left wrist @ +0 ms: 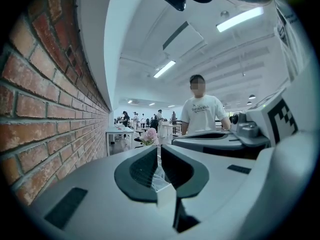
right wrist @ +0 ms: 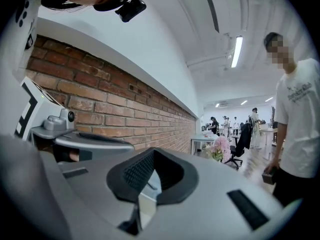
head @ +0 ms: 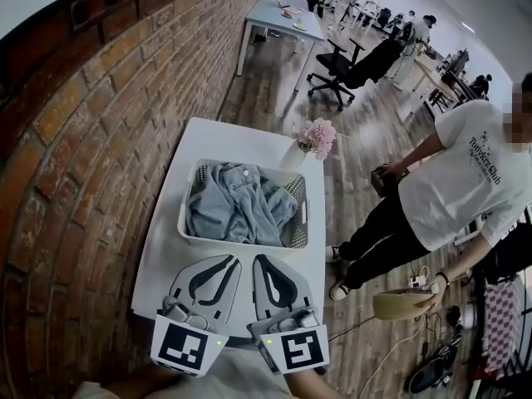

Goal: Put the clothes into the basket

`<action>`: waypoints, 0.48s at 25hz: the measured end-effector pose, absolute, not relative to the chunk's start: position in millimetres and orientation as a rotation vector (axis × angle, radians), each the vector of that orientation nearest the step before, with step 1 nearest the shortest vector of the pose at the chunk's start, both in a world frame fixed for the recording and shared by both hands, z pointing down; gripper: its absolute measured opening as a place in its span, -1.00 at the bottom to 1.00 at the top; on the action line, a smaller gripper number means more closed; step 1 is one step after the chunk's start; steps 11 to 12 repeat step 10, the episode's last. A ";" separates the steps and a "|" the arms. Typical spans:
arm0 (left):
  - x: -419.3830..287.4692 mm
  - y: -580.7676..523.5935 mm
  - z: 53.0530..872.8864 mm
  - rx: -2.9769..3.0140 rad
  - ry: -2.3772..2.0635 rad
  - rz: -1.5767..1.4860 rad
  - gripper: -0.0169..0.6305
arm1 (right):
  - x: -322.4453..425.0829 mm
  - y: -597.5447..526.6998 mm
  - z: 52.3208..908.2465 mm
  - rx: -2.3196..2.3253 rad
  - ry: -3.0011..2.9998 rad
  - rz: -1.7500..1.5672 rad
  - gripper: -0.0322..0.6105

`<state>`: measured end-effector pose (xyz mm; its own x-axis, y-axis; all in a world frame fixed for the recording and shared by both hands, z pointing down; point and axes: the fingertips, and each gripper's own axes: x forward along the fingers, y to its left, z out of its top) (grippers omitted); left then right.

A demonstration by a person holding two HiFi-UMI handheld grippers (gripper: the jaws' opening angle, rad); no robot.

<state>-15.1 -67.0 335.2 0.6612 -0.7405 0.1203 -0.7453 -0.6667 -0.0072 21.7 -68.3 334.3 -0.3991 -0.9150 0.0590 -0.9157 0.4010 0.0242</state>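
Here, the left tool [head: 218, 264] and the right tool [head: 268, 266] are hovering side by side just short of the basket [head: 241, 246], each pinched fully shut and gripping nothing. The blue-grey clothes [head: 237, 206] are lying heaped inside the basket. Left of the basket, the brick wall [head: 100, 140] is crowding a narrow strip of the desk [head: 166, 248]. Right of the basket, the desk edge is giving onto open floor [head: 349, 223], where a person [head: 453, 181] is standing. Pink flowers [head: 316, 135] are standing beside the basket's far corner.

Before me on the white rectangular table [head: 166, 248], blue-grey clothes [head: 237, 208] lie in the white plastic basket [head: 241, 246]; the pink flower bunch [head: 317, 135] stands behind it, at the far right corner.
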 end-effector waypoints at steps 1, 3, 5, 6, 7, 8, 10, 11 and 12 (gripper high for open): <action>-15.5 -65.5 336.4 2.833 -1.256 0.171 -0.86 | 20.7 -66.8 336.0 1.695 -2.576 0.022 -0.88; -17.2 -61.6 341.5 2.833 -1.248 0.163 -0.86 | 17.4 -62.8 340.7 1.700 -2.576 0.025 -0.88; -19.1 -60.0 347.5 2.823 -1.234 0.161 -0.86 | 14.5 -60.2 346.9 1.701 -2.568 0.031 -0.88; -19.8 -59.6 349.7 2.824 -1.227 0.164 -0.86 | 14.0 -59.3 349.7 1.705 -2.562 0.037 -0.88; -20.3 -59.4 351.3 2.828 -1.222 0.168 -0.86 | 13.7 -58.9 351.3 1.710 -2.558 0.041 -0.88; -21.0 -59.4 352.5 2.833 -1.220 0.171 -0.86 | 13.2 -59.1 351.2 1.718 -2.557 0.042 -0.88; -22.9 -59.7 354.2 2.843 -1.220 0.174 -0.86 | 11.3 -60.8 348.0 1.737 -2.562 0.038 -0.88; -22.9 -59.7 354.2 2.843 -1.220 0.174 -0.86 | 11.3 -60.8 348.0 1.737 -2.562 0.038 -0.88; -22.9 -59.7 354.2 2.843 -1.220 0.174 -0.86 | 11.3 -60.8 348.0 1.737 -2.562 0.038 -0.88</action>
